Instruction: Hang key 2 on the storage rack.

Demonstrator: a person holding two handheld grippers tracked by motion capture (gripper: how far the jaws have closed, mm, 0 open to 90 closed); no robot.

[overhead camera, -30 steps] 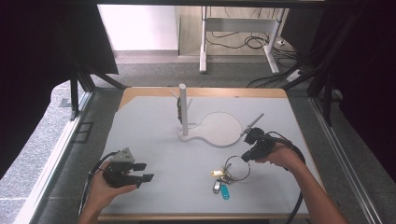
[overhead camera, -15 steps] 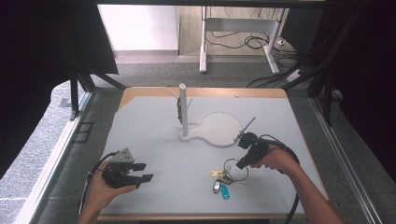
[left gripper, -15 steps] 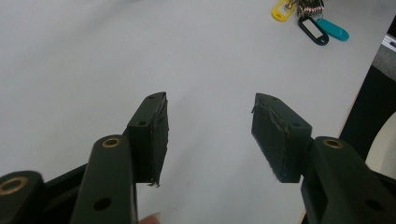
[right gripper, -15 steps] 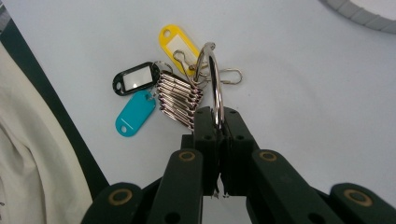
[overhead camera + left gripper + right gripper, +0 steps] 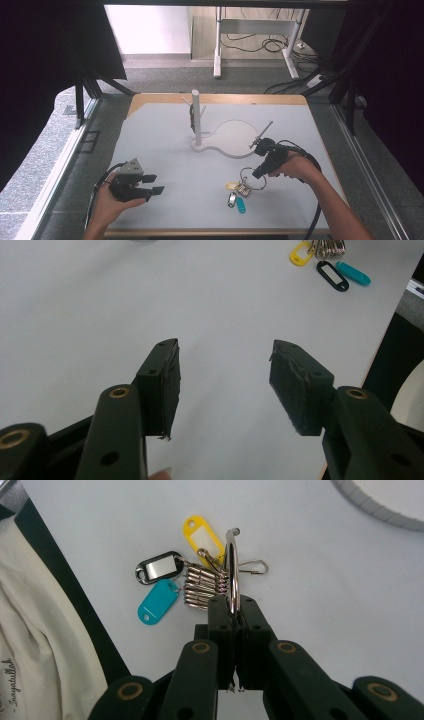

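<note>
Moved closer to keys; right gripper (image 5: 235,611) now clamped on key ring (image 5: 231,570), tags beyond fingertips. Left gripper (image 5: 223,377) agape, empty.

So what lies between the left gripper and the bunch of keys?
Only bare white tabletop, seen in the high view, separates the left gripper from the key bunch.

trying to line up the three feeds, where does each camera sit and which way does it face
High view: above the near table edge, looking forward and down; both forearms enter from below.
Left gripper view: rides the left tongs, jaws apart, facing the white tabletop.
Right gripper view: rides the right tongs, shut on the large silver key ring.
Shared: the teal plastic key tag lies in both gripper views.
</note>
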